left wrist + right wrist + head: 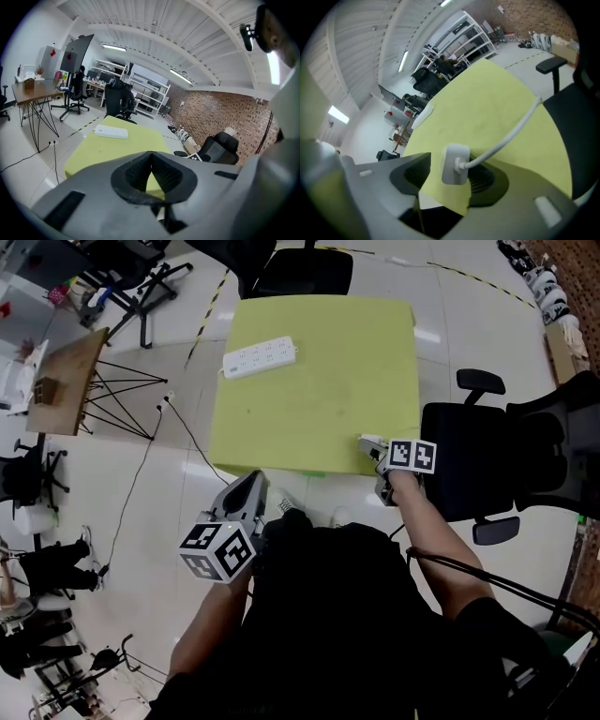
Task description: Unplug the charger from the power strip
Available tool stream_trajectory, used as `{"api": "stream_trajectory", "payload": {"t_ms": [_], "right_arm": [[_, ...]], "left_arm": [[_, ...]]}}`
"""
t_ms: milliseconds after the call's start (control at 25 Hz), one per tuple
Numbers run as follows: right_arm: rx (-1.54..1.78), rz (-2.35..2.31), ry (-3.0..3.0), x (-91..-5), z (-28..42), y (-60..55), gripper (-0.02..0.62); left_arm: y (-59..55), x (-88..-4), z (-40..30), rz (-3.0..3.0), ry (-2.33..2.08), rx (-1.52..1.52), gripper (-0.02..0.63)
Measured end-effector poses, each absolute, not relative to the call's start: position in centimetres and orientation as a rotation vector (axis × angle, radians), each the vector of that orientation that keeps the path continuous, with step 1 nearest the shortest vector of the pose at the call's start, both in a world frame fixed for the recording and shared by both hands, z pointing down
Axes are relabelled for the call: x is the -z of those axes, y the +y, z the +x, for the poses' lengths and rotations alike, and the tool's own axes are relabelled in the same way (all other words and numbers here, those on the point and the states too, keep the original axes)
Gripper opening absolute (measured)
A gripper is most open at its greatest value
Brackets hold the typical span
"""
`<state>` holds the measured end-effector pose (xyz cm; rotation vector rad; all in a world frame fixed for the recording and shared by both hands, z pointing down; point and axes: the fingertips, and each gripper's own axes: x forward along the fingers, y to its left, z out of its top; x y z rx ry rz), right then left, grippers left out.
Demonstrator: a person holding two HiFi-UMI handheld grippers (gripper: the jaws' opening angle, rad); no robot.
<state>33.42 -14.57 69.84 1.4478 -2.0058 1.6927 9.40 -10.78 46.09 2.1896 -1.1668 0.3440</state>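
Note:
A white power strip lies at the far left of the yellow-green table, with nothing plugged into it that I can see. A white charger stands at the table's near right corner, and its white cable runs off to the right. My right gripper is at that corner with the charger between its jaws. The left pad stands clear of the charger, so the jaws are open. My left gripper hovers off the table's near left edge, tips together, holding nothing.
A black office chair stands close to the table's right side, and another at its far side. A wooden desk on wire legs is at the left, with a thin cable across the floor.

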Motion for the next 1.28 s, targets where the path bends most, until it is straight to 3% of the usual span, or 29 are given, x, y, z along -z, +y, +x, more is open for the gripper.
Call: {"api": "stream_trajectory", "payload": {"t_ms": [400,640,880,1280], "right_arm": [[-1.909,1.532,-1.970,-68.6,35.6,-13.0,0.348],[-2.532,1.554,-1.817,-68.8,36.7,-13.1,0.367],[-2.896,1.560,-1.629,-68.6,36.3,-12.4,0.373],[-2.532,1.619,-1.784,-66.8,36.2,-13.3,0.383]], "left_arm": [[-9.6,-45.9,10.2,2.189,-1.159,-0.309,0.005],[-8.3,-45.9,10.3,2.177,-1.156,-0.312,0.005],[-8.5,-45.3,9.9,2.190,-1.170,-0.308,0.005],[-8.4,-44.9,8.5,2.196,-1.181,-0.268,0.005]]}}
